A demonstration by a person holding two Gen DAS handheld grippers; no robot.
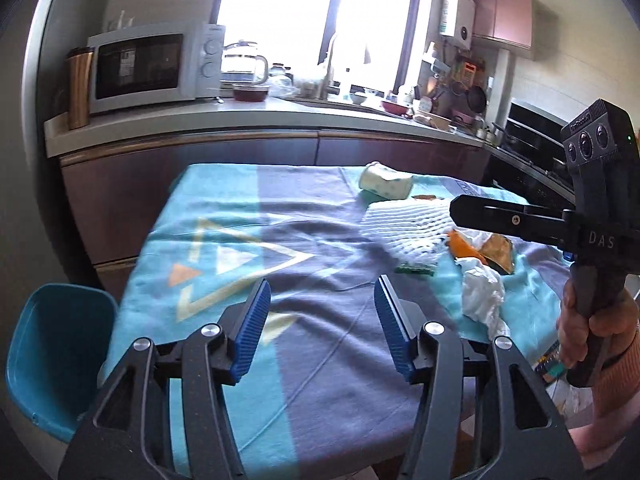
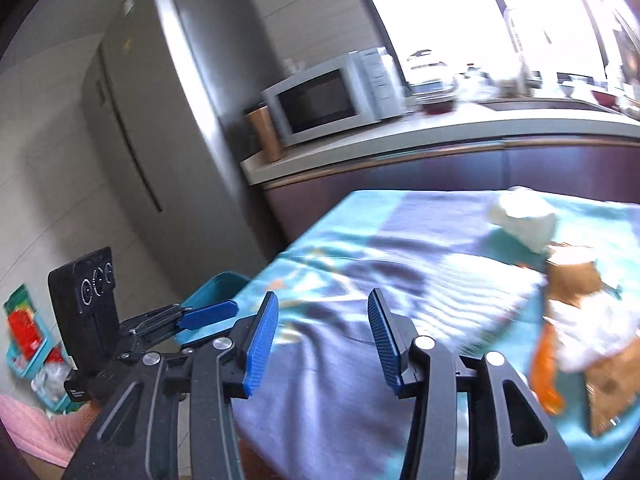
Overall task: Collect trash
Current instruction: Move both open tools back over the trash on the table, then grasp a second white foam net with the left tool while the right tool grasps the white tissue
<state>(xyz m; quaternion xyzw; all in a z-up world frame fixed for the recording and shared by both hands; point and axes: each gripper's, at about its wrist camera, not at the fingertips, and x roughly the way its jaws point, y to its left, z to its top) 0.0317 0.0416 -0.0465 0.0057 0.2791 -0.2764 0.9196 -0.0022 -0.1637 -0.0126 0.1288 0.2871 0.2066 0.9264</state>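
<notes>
Trash lies on the right side of a table under a teal and grey cloth (image 1: 312, 344). There is a paper cup (image 1: 386, 184) on its side, a crumpled white tissue (image 1: 482, 296), an orange and brown wrapper (image 1: 486, 250) and a small green wrapper (image 1: 414, 269). My left gripper (image 1: 323, 280) hangs open over the bare cloth, left of the trash, with nothing between its blue pads. My right gripper (image 2: 323, 293) is open too and holds nothing. The blurred cup (image 2: 524, 220), tissue (image 2: 596, 332) and orange wrapper (image 2: 546, 364) lie to its right.
A teal chair (image 1: 52, 352) stands at the table's left edge. Behind the table runs a counter (image 1: 248, 120) with a microwave (image 1: 148, 68), a kettle and dishes. A grey fridge (image 2: 160, 100) stands at the left. A hand (image 1: 588, 328) grips the right tool's handle.
</notes>
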